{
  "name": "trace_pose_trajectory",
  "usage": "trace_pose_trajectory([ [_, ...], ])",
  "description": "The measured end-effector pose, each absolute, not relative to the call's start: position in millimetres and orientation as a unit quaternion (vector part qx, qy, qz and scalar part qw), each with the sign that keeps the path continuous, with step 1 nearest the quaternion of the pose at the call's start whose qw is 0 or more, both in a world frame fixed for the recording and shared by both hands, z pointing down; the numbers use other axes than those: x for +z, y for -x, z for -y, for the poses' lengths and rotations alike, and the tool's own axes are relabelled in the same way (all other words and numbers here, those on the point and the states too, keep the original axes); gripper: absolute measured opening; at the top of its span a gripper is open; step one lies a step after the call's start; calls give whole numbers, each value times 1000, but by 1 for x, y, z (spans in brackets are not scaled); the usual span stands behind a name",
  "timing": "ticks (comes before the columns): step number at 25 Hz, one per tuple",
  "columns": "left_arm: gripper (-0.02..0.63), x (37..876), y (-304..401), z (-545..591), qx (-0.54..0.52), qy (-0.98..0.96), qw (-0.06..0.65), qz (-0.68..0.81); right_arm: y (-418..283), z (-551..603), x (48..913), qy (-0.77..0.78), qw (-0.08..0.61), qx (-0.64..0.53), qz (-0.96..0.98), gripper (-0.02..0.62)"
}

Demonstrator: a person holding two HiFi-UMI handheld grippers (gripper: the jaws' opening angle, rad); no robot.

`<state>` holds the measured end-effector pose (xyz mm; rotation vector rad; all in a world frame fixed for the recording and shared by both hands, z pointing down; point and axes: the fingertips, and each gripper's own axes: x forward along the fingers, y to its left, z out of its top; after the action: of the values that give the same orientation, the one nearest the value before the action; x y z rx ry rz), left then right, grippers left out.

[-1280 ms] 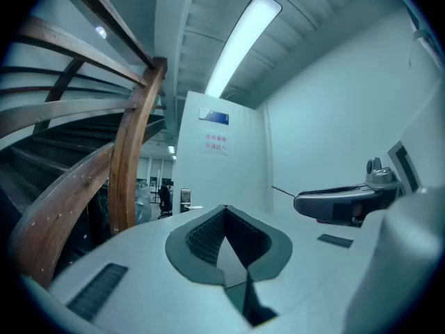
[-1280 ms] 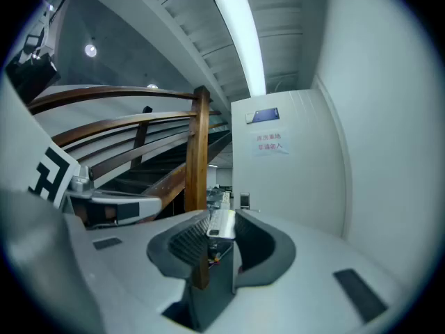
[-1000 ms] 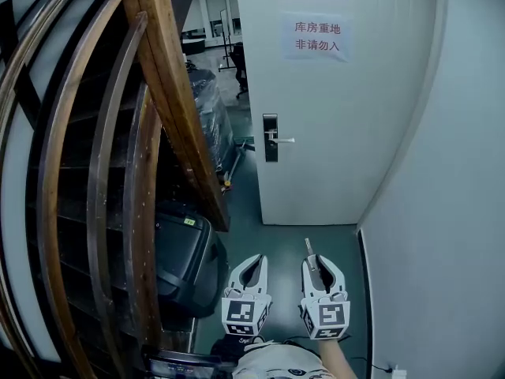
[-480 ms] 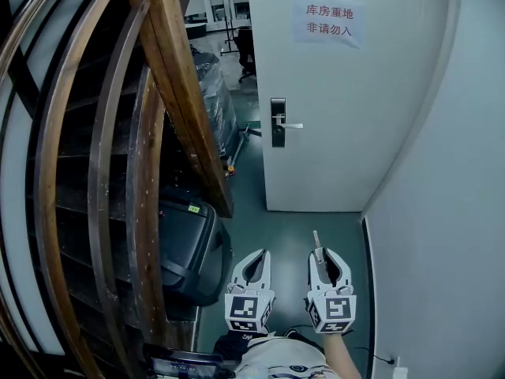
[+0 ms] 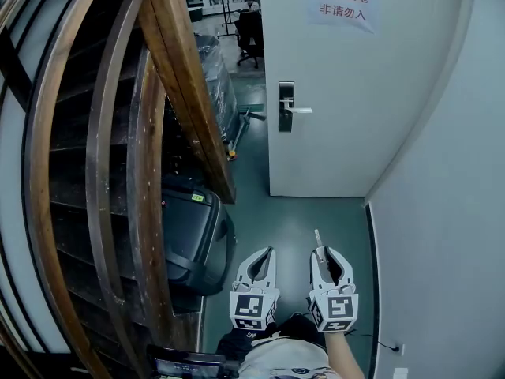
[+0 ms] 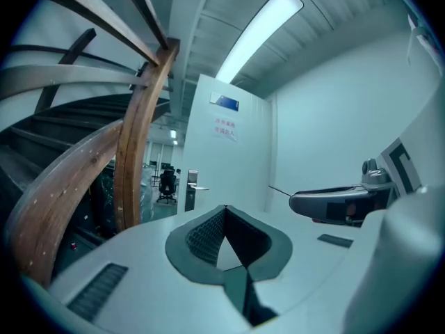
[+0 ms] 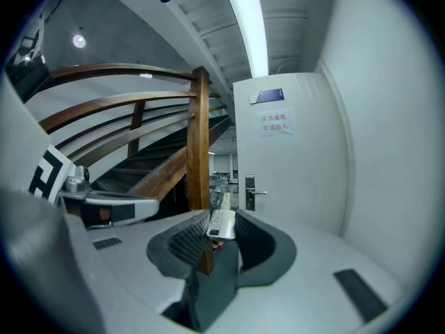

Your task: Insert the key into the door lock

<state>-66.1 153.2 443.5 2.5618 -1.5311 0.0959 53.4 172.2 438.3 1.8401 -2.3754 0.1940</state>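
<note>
A white door (image 5: 347, 101) stands ahead with a black lock plate and silver handle (image 5: 286, 107) on its left edge; the same lock (image 7: 249, 187) shows small in the right gripper view. My right gripper (image 5: 321, 253) is shut on a white-headed key (image 7: 222, 221) whose blade (image 5: 317, 238) points forward toward the door. My left gripper (image 5: 265, 255) hangs beside it, jaws closed at the tips with nothing between them (image 6: 224, 209). Both grippers are low and well short of the door.
A curved wooden staircase (image 5: 150, 133) with railings fills the left. A black case (image 5: 193, 231) lies on the green floor under it. A white wall (image 5: 450, 212) runs along the right. A paper sign (image 5: 343, 2) hangs on the door; an office chair (image 5: 251, 26) stands beyond.
The view has drifted so the door and lock sit higher and further right in the head view. Both grippers keep the same pose, the right still holding the key.
</note>
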Motion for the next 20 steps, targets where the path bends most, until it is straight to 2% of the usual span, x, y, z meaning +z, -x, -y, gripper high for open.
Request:
trace_pose_trajectory([
  [7, 5, 447, 64, -125, 32, -856, 80, 510, -51, -148, 443, -607, 75, 69, 788, 118],
  [20, 5, 427, 37, -15, 33, -846, 50, 530, -64, -31, 430, -573, 47, 57, 816, 118],
])
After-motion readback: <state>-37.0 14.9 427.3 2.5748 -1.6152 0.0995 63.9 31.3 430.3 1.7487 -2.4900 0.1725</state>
